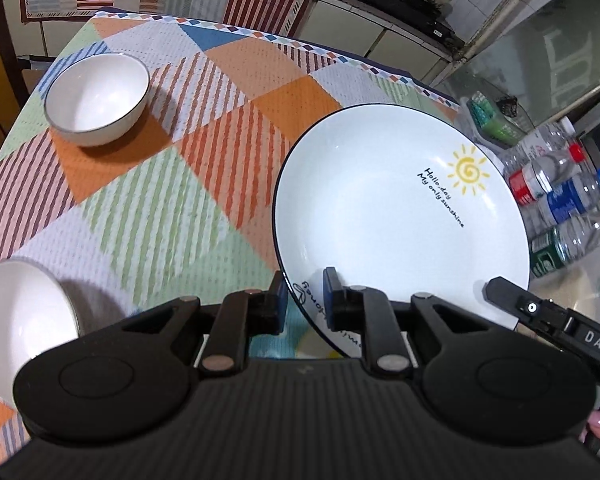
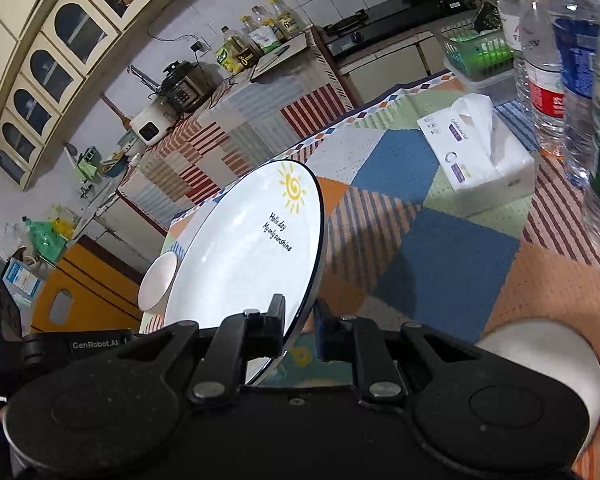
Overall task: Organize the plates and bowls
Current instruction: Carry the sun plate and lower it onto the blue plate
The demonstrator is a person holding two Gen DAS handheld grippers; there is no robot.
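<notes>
Both tongs, left (image 1: 306,298) and right (image 2: 300,330), pinch one plate (image 1: 380,208); seemingly two bowls (image 1: 96,100).

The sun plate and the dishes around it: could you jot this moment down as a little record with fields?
plate: white sun plate, lifted and tilted
left gripper: clamped on the plate's near rim
right gripper: clamped on the same plate's rim
bowls: far bowl upright; near bowl at the left edge
surface: patterned tablecloth
</notes>
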